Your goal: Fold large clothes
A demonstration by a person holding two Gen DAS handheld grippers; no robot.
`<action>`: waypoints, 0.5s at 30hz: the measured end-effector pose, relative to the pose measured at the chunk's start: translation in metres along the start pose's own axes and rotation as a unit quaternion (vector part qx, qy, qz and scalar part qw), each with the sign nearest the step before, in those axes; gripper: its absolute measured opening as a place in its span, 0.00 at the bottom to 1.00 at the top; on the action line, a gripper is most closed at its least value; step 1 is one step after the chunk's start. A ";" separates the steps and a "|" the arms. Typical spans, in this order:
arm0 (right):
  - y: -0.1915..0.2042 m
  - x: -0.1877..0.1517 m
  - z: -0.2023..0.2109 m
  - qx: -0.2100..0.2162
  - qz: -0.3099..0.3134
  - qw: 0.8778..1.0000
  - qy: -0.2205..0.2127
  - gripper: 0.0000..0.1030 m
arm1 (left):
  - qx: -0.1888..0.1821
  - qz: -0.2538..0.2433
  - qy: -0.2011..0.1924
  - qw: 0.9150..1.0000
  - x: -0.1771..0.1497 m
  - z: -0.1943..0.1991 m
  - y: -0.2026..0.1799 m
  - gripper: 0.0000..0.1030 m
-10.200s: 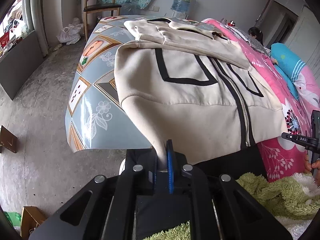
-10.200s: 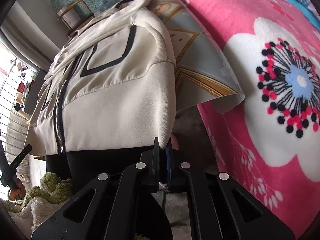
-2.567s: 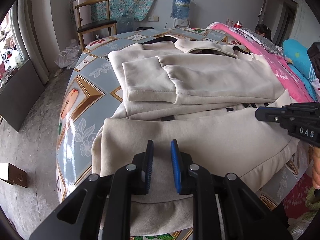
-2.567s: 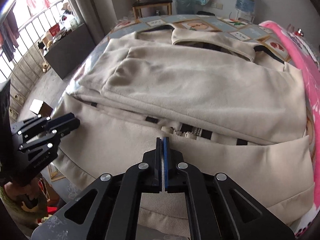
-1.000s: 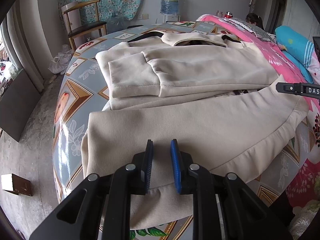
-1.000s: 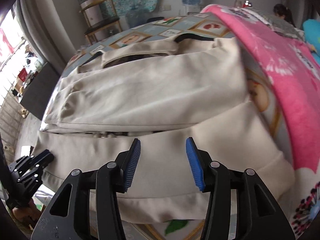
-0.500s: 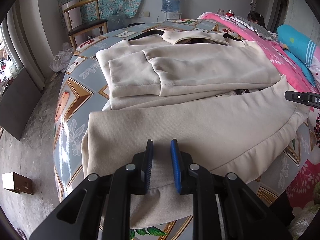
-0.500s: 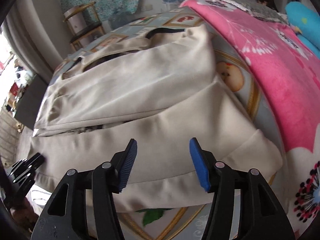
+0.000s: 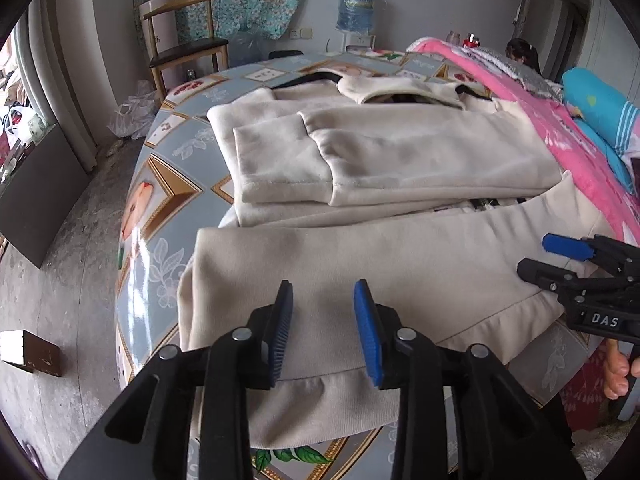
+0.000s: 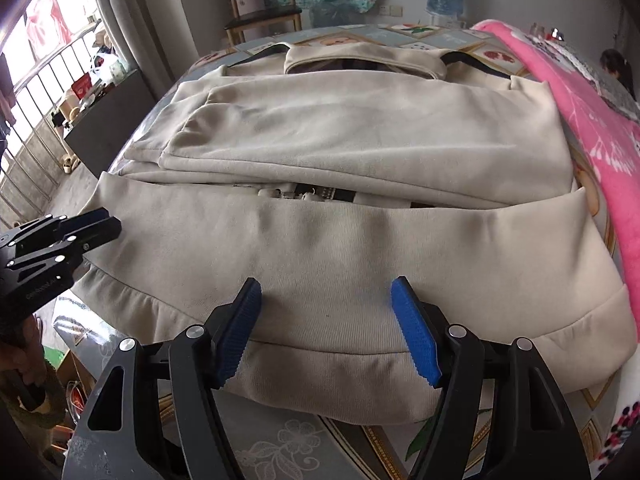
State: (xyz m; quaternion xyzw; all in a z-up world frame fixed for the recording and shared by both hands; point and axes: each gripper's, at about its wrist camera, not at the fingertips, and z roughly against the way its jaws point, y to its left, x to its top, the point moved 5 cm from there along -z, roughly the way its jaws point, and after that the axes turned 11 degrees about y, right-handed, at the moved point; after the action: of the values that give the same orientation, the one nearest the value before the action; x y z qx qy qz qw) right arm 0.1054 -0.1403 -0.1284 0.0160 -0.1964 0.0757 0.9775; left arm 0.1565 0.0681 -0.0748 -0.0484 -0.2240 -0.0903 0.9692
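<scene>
A cream zip jacket [image 9: 380, 168] [image 10: 360, 140] lies on the patterned table, sleeves folded across its chest and its bottom part folded up over the front. My left gripper [image 9: 323, 304] hovers over the folded hem near its left corner, its jaws opening, with nothing between them. My right gripper [image 10: 326, 304] hangs above the middle of the hem, its jaws opening wide, nothing gripped. The right gripper [image 9: 560, 256] shows at the right edge of the left wrist view; the left gripper [image 10: 96, 224] appears at the left of the right wrist view.
The table wears a glossy grey-blue patterned cloth [image 9: 160, 184]. A pink flowered blanket [image 10: 600, 128] borders the right side. A wooden chair [image 9: 184, 44] and a water bottle [image 9: 356, 8] stand at the far wall. A small box [image 9: 30, 352] lies on the floor at left.
The left jaws spread apart over the hem. The right gripper swung left and lower over the hem's middle, its jaws widening.
</scene>
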 end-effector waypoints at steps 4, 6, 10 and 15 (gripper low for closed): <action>0.001 -0.001 -0.001 0.002 0.004 1.000 -0.001 0.64 | 0.004 0.032 -0.040 0.999 -0.004 0.027 0.024 0.39; 0.001 -0.001 -0.001 0.002 0.008 1.000 0.001 0.64 | 0.001 0.054 -0.042 0.998 -0.007 0.031 0.039 0.39; 0.001 -0.001 -0.002 0.004 0.009 1.000 0.004 0.65 | -0.024 0.102 -0.025 0.994 -0.010 0.025 0.066 0.39; 0.002 0.000 -0.002 0.001 0.007 1.000 0.005 0.65 | -0.068 0.137 0.002 0.988 -0.004 0.004 0.082 0.39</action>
State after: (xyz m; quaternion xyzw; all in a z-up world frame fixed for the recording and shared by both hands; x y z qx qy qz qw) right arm 0.1060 -0.1382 -0.1306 0.0153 -0.1918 0.0825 0.9779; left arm 0.1673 0.1499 -0.0770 -0.1439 -0.2067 0.0280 0.9674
